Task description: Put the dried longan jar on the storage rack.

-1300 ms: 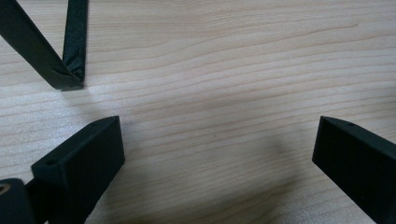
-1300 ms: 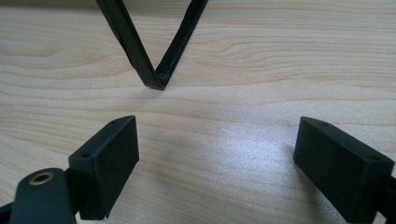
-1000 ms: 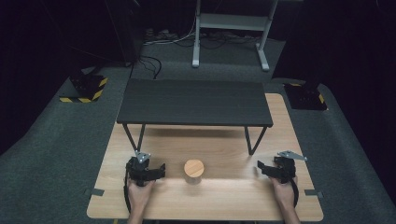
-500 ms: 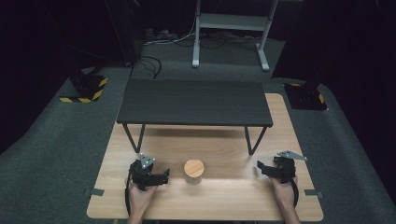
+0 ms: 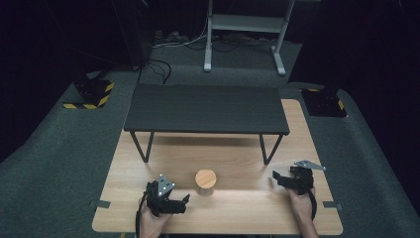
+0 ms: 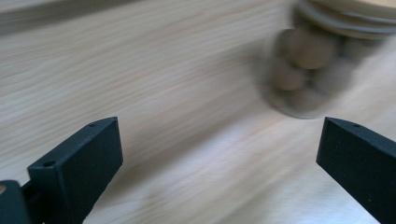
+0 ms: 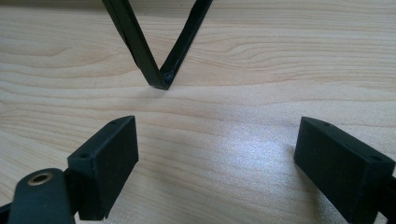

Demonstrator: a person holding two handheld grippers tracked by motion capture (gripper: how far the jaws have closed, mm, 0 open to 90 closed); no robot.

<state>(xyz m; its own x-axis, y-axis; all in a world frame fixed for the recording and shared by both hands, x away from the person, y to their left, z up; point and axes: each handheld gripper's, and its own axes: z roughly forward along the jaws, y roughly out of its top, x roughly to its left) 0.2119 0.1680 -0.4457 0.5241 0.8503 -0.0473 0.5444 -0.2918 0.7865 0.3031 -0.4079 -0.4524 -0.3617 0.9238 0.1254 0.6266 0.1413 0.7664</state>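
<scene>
Round balls [image 6: 299,56] inside lidded jar [image 5: 205,182]

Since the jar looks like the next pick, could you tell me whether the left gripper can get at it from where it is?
Probably yes. The left gripper is open, beside the jar, and only bare table lies between them.

Bare tabletop [image 5: 237,208] around jar [image 5: 205,182] — black riser [image 5: 205,108] behind.

Both hand-held grippers [image 5: 184,200] [image 5: 274,176] wide open
</scene>
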